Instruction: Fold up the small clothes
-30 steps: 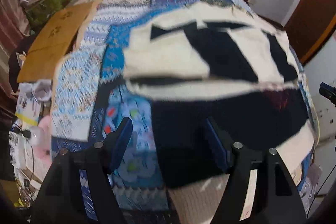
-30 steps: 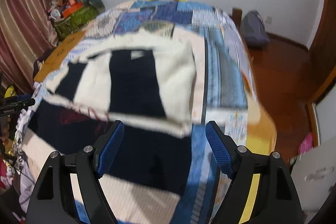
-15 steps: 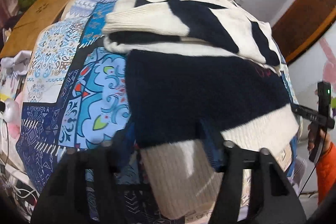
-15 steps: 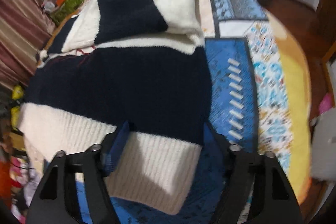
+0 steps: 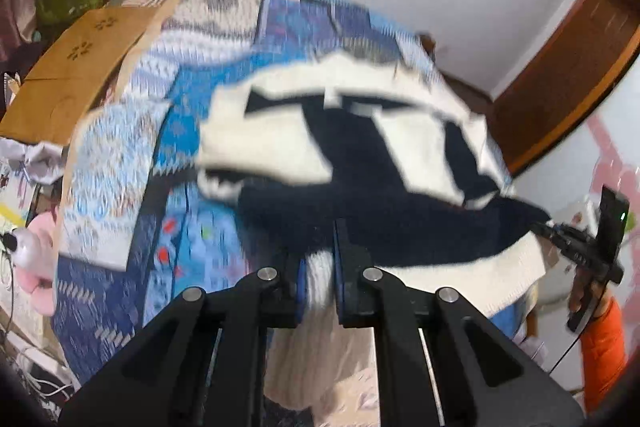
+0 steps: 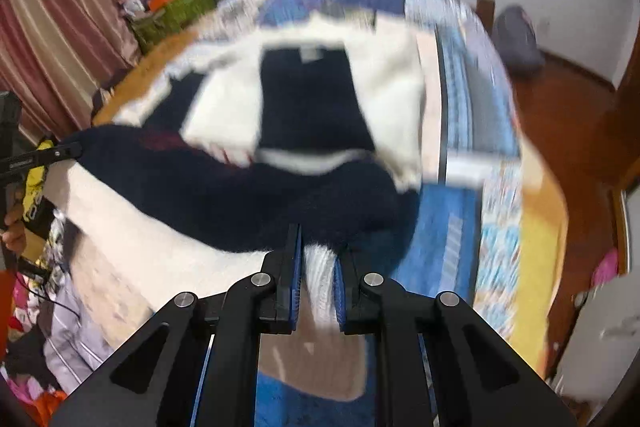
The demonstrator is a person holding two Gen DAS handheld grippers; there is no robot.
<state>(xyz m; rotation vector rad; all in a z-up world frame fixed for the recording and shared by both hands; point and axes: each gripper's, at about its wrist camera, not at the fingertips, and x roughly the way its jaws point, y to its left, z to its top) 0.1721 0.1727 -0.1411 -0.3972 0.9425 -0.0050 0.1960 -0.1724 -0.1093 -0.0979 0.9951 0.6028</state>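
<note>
Both jaws clenched on cream ribbed hem (image 5: 320,281) of navy-cream sweater (image 6: 224,187) lying on patchwork bedspread (image 5: 108,187); thin pinch may slip, collapsing already-folded sleeves (image 6: 312,107) if left gripper (image 5: 320,283) and right gripper (image 6: 318,281) lift unevenly.

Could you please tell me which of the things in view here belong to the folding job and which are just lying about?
Part of the job:
- navy and cream knitted sweater, gripped at its ribbed hem
- left gripper
- right gripper
- blue patchwork quilt it lies on

Just lying about:
- brown cardboard sheet
- green patterned bag
- grey backpack on the floor
- striped pink curtain
</note>
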